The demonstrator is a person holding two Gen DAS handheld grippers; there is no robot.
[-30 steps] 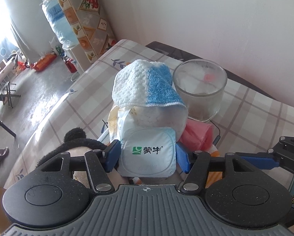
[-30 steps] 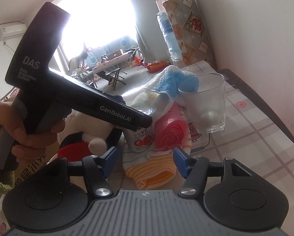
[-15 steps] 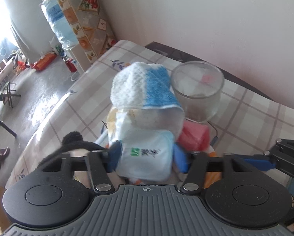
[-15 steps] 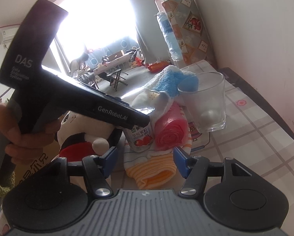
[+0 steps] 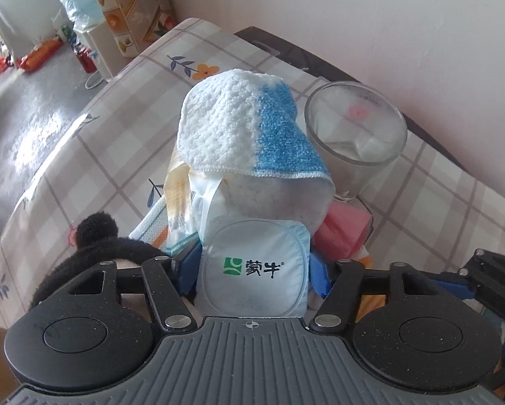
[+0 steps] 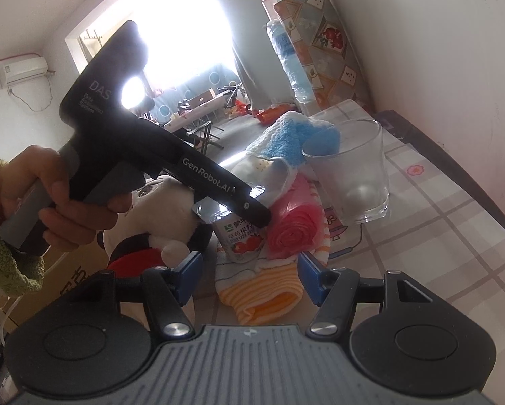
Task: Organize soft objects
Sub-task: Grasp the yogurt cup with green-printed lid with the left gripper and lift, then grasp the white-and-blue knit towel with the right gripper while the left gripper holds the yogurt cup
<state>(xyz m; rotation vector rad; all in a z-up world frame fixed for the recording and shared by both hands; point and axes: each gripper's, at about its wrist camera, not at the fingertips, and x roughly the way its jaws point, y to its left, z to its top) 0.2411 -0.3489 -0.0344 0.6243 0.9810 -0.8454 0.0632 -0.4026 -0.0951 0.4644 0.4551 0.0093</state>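
Left wrist view: the left gripper (image 5: 254,266) has its jaws just closing around the upright yogurt cup (image 5: 254,270), foil lid facing the camera; a white-blue towel (image 5: 249,131) drapes beyond. The right gripper (image 6: 249,278) hangs open above the striped orange cloth (image 6: 262,295).

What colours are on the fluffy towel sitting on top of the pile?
The towel is white with a bright blue part. It shows best in the left wrist view.
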